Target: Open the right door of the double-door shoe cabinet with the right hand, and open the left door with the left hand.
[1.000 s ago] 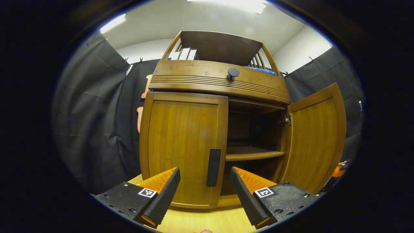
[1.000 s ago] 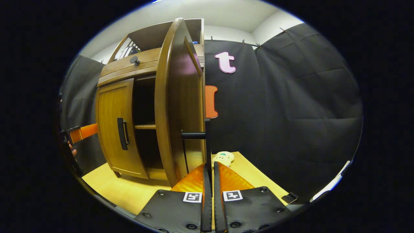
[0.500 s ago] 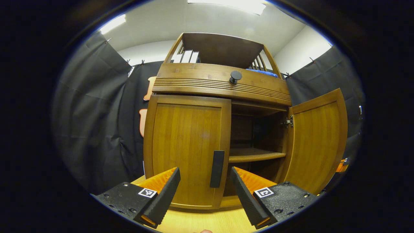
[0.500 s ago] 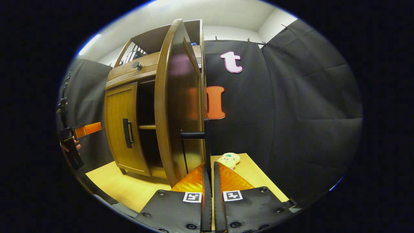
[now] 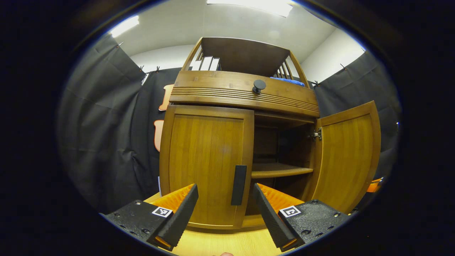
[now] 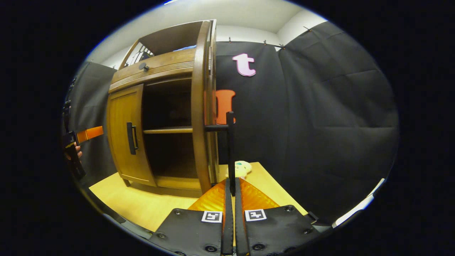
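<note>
The wooden shoe cabinet stands in front of me. In the left gripper view its left door (image 5: 206,160) is closed, with the black bar handle (image 5: 239,185) just beyond my open left gripper (image 5: 225,192), whose fingers do not touch it. The right door (image 5: 346,156) stands wide open. In the right gripper view that door (image 6: 201,117) is edge-on, and my right gripper (image 6: 231,186) is shut on its black handle (image 6: 230,149). The left gripper (image 6: 89,134) appears far left there, held by a hand (image 6: 76,154), apart from the left door's handle (image 6: 130,138).
Inside the open half a shelf (image 5: 280,170) divides a dark interior. Above the doors is a drawer with a black knob (image 5: 258,85), and books (image 5: 206,63) stand on the top rack. A small plush toy (image 6: 241,169) lies on the light wooden floor (image 6: 142,206) behind the right door.
The right door has swung farther open with my right gripper on its handle. The left gripper has stayed open in front of the left door's handle, shifting only slightly.
</note>
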`<act>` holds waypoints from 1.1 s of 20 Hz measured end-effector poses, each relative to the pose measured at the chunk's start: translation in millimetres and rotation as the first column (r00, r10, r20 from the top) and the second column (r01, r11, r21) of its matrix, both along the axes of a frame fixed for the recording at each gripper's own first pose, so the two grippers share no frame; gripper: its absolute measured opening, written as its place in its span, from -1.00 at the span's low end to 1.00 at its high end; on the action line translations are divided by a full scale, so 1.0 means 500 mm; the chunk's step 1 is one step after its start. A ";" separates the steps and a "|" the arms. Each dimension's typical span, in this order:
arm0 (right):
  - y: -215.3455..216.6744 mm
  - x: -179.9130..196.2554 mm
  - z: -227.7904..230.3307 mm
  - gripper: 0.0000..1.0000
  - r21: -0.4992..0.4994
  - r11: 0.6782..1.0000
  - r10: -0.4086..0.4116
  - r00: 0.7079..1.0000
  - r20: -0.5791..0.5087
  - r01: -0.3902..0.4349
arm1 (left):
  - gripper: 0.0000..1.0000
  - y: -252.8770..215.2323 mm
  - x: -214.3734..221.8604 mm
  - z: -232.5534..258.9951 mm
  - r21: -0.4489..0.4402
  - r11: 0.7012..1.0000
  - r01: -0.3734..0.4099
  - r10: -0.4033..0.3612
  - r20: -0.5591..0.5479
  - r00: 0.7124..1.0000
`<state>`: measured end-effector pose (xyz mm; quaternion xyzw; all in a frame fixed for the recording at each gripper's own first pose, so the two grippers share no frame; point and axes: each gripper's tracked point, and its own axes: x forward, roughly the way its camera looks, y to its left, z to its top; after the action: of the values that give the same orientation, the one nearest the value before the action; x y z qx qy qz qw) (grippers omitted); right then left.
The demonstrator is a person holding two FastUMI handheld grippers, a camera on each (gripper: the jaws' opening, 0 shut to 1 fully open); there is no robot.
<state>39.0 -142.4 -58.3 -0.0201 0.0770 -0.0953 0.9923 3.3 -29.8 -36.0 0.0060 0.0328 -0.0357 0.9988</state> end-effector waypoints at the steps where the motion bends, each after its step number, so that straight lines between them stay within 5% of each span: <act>1: 0.001 -0.015 0.004 -0.78 0.013 1.000 -0.011 1.000 0.008 0.011 | 0.83 -0.002 0.000 -0.001 -0.005 1.000 0.004 -0.004 -0.001 1.000; 7: 0.070 -0.054 0.049 -0.77 -0.004 0.999 -0.034 0.999 0.030 0.034 | 0.83 -0.017 0.001 0.003 -0.004 1.000 0.028 -0.028 0.001 1.000; 15: 0.266 0.029 0.086 -0.77 0.055 0.994 0.085 0.992 0.096 -0.090 | 0.83 0.002 0.037 -0.007 -0.004 1.000 0.011 -0.012 -0.023 1.000; 22: 0.307 0.048 0.065 0.43 0.082 0.992 0.091 0.993 0.073 -0.097 | 0.83 -0.006 0.104 -0.032 -0.031 0.999 0.010 -0.011 -0.033 0.999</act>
<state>63.2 11.0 -25.8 0.0223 0.0456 -0.0455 0.9977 55.1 -32.8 -51.8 -0.0097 0.0490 -0.0416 0.9979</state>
